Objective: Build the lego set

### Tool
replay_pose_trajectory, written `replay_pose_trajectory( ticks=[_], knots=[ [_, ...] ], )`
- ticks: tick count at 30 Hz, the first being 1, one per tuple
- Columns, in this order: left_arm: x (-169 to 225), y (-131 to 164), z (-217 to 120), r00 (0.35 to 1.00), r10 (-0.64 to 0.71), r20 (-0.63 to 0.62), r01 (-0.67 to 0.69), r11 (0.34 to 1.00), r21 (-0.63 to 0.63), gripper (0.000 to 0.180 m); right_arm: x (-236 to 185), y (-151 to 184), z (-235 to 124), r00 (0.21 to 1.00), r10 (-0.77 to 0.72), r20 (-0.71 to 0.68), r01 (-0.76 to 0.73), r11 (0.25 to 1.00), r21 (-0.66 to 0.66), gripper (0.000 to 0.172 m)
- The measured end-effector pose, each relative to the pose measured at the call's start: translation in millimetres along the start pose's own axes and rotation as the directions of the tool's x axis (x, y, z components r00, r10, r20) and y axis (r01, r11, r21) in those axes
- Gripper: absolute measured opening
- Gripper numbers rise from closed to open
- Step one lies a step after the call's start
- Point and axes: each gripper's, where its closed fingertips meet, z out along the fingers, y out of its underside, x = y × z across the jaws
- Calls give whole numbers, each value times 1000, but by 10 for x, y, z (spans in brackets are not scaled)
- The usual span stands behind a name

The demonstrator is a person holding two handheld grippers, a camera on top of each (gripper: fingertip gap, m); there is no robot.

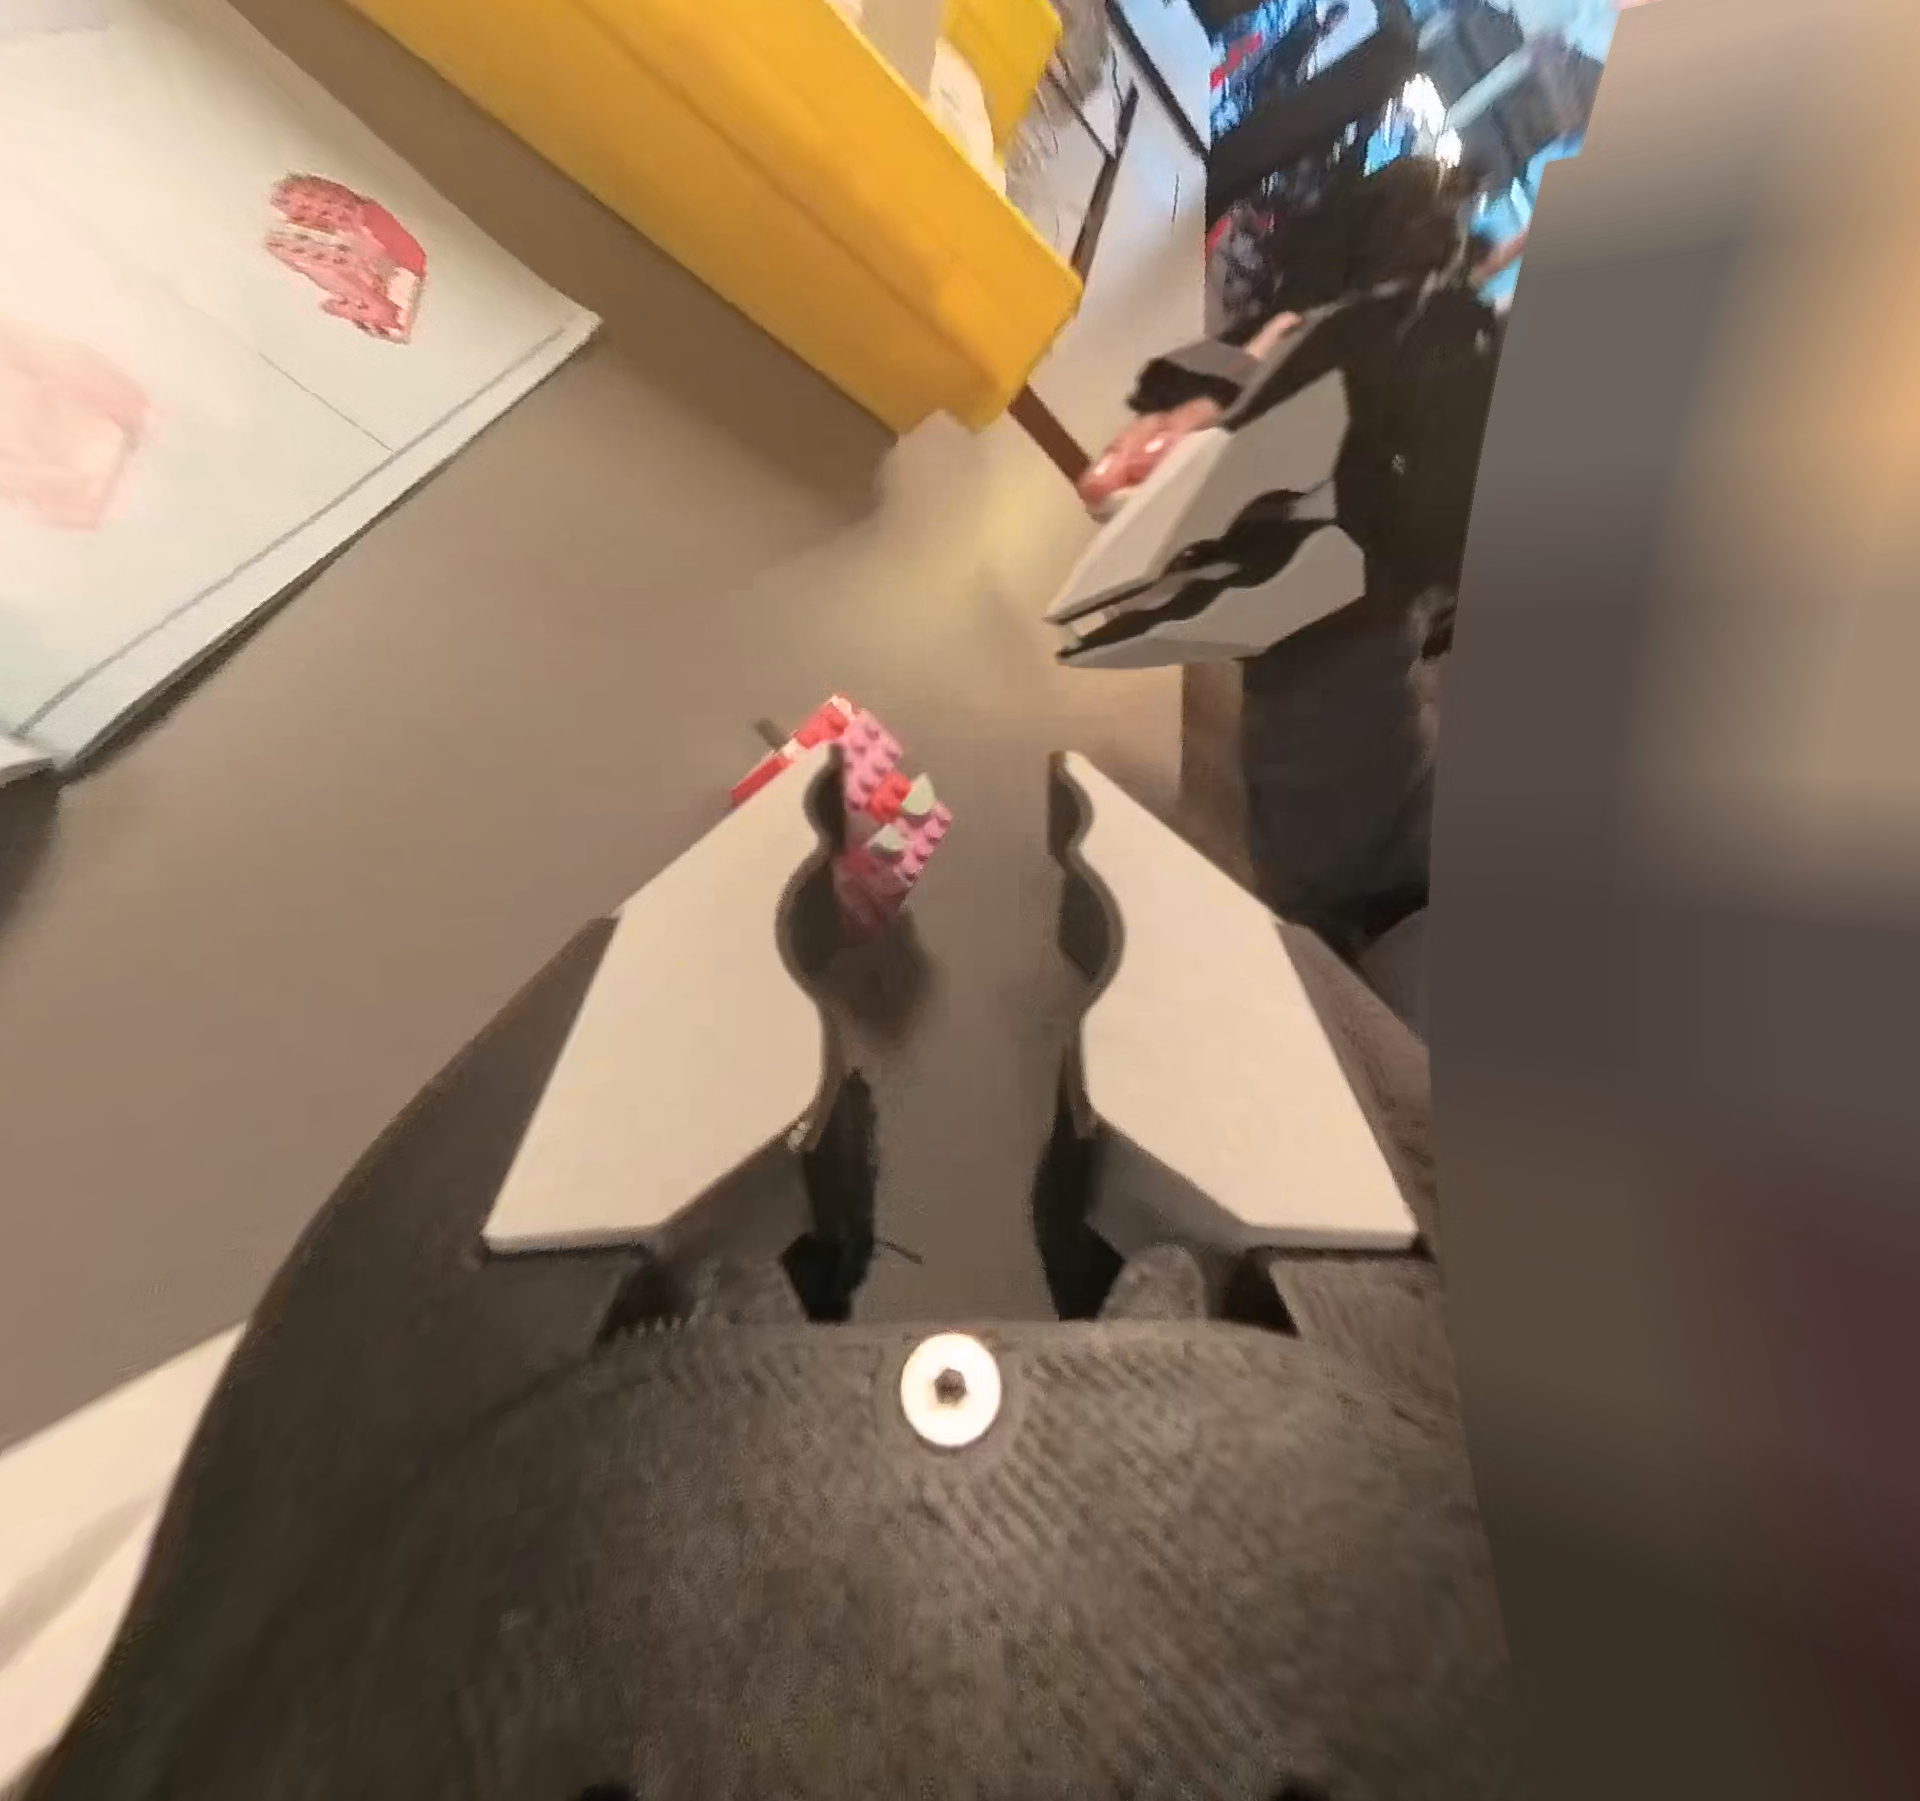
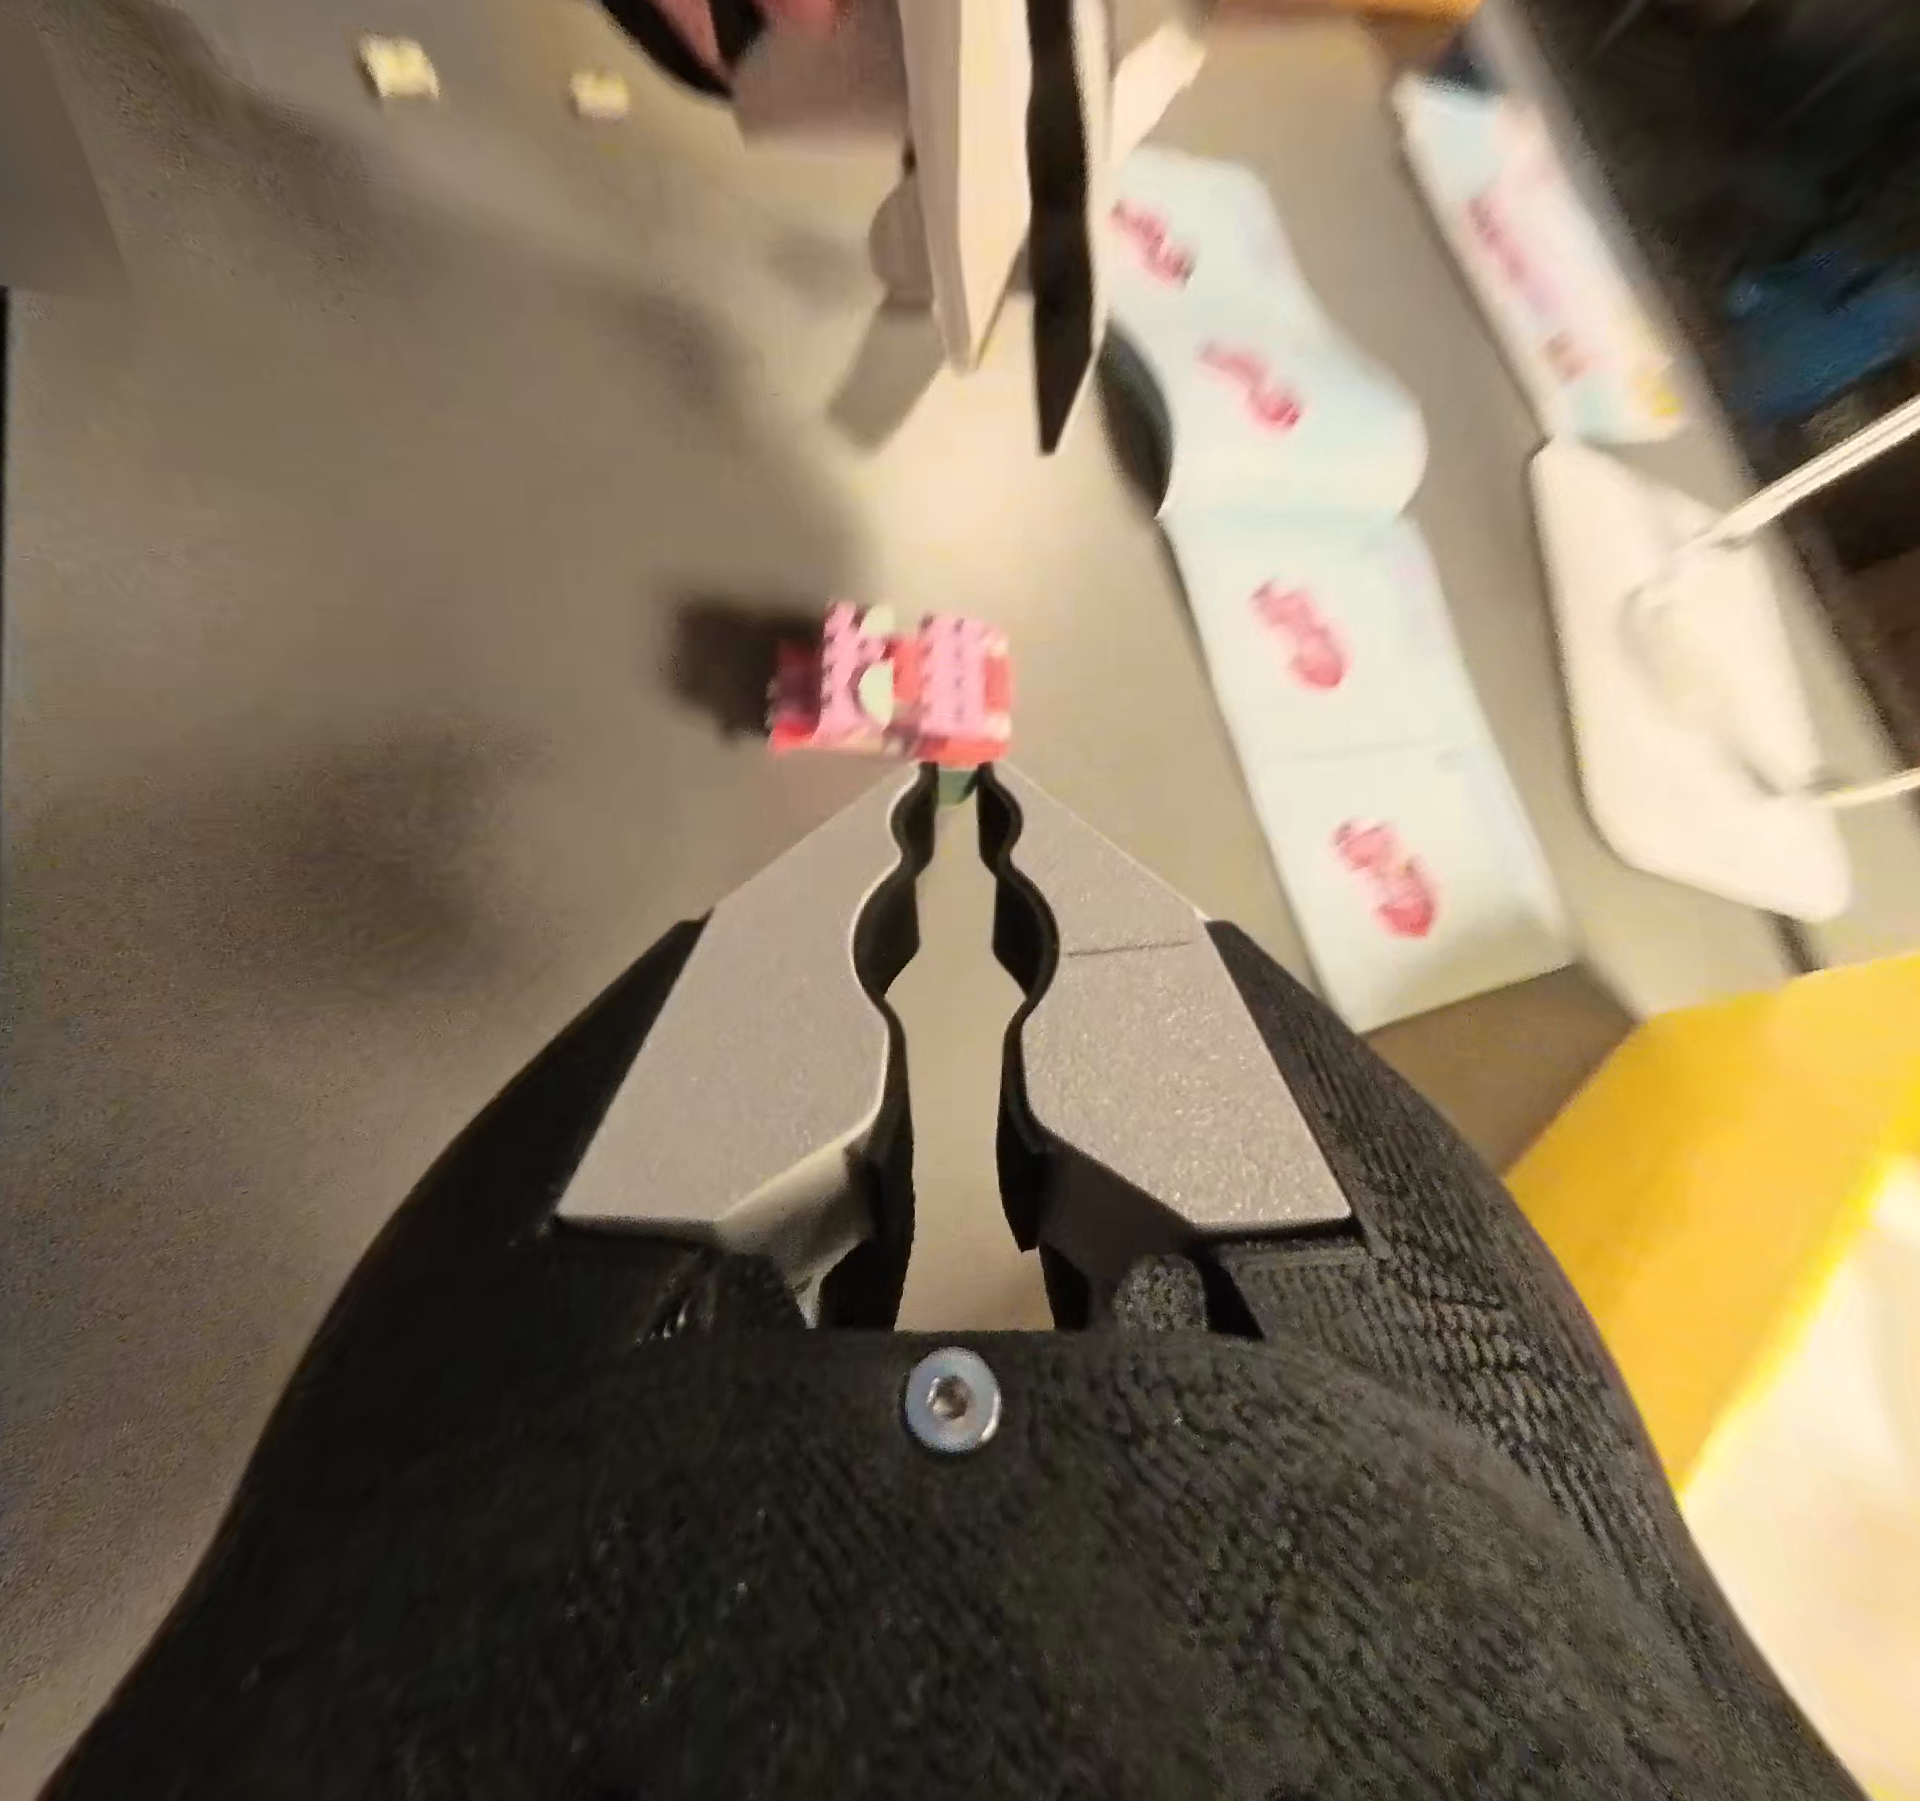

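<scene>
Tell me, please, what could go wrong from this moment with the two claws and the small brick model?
1. The right claw seems to pinch a small pale green piece only at its very tips, so the piece could slip out.
2. The pink and red brick model sits loose on the table. The left claw is open and does not grip it, so a push may slide or tip it.

Brick model (image 1: 883, 816) amid bare tabletop (image 1: 468, 868)
</scene>
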Motion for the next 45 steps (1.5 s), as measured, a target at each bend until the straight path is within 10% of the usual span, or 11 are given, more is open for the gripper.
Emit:
replay_pose_trajectory(
  ticks=[4,7,25,45],
  knots=[
    [-91,237,213,965,260,40,-252,957,-143,103,-163,356,162,993,79,87,-67,988,-139,6],
    [-136,406,368,922,386,27,-367,895,-255,120,-210,448,220,986,111,126,-87,979,-185,6],
    [-174,520,543,866,486,-113,-498,823,-273,52,-315,641,308,969,109,223,-22,932,-361,6],
    [-118,626,593,848,518,-115,-528,806,-266,53,-283,656,305,957,152,247,-42,916,-399,8]
  ],
)
